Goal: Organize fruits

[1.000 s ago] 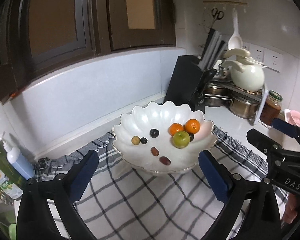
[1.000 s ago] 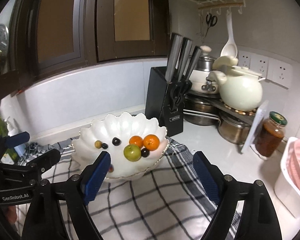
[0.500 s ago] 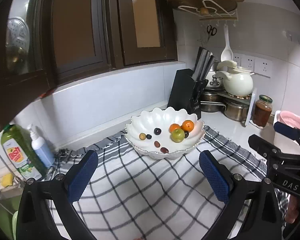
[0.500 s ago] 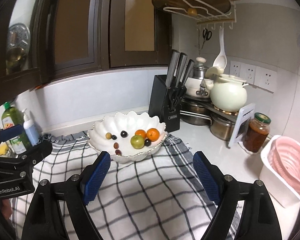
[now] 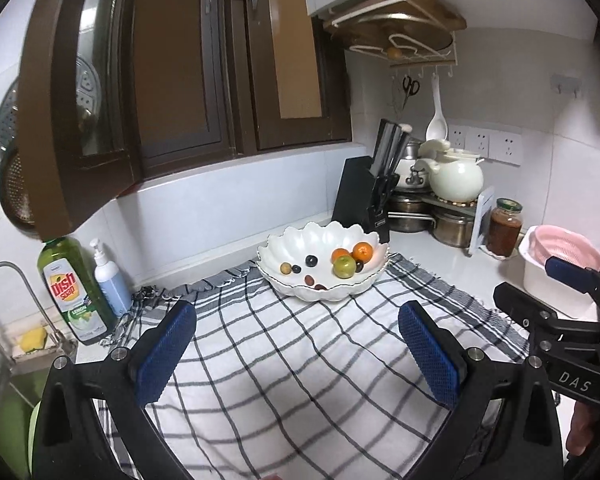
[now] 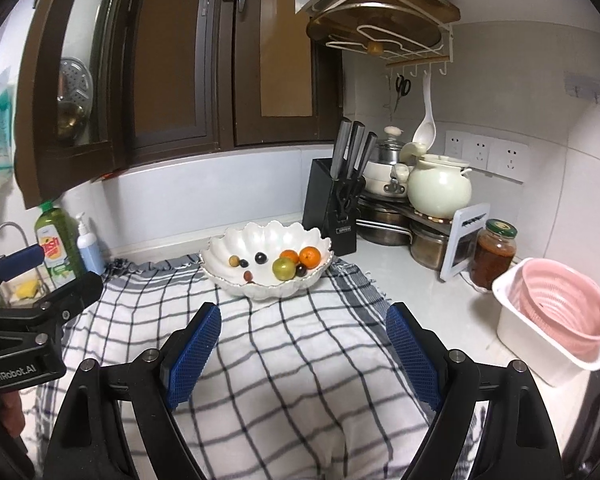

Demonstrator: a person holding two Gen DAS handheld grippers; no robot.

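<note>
Left gripper hangs over the checked cloth with its blue pads wide apart and nothing between them; right gripper is the same, spread wide and empty, beside it over the same cloth. The relation that matters: the white scalloped bowl lies straight ahead of both grippers at the cloth's far edge, well apart from either set of fingertips. In the left wrist view the bowl sits slightly right of centre; in the right wrist view it sits slightly left of centre, so it lies between the two lines of approach and neither hand is clearly nearer. Bowl contents, left to right: a small tan fruit, a small dark one, two reddish-brown oval pieces near the front rim, a dark round grape-like fruit, a green round fruit, a dark fruit tucked beside it, and two oranges touching at the back right. All are roundish with no long axis worth aligning to, except the oval pieces, too small to judge. The fruit lies loose and mixed rather than grouped. Judgement: any further sorting calls for a forward reach, and the small pieces will need a nearly closed pinch. A black knife block stands just behind the bowl, a hazard for an overshoot.
</note>
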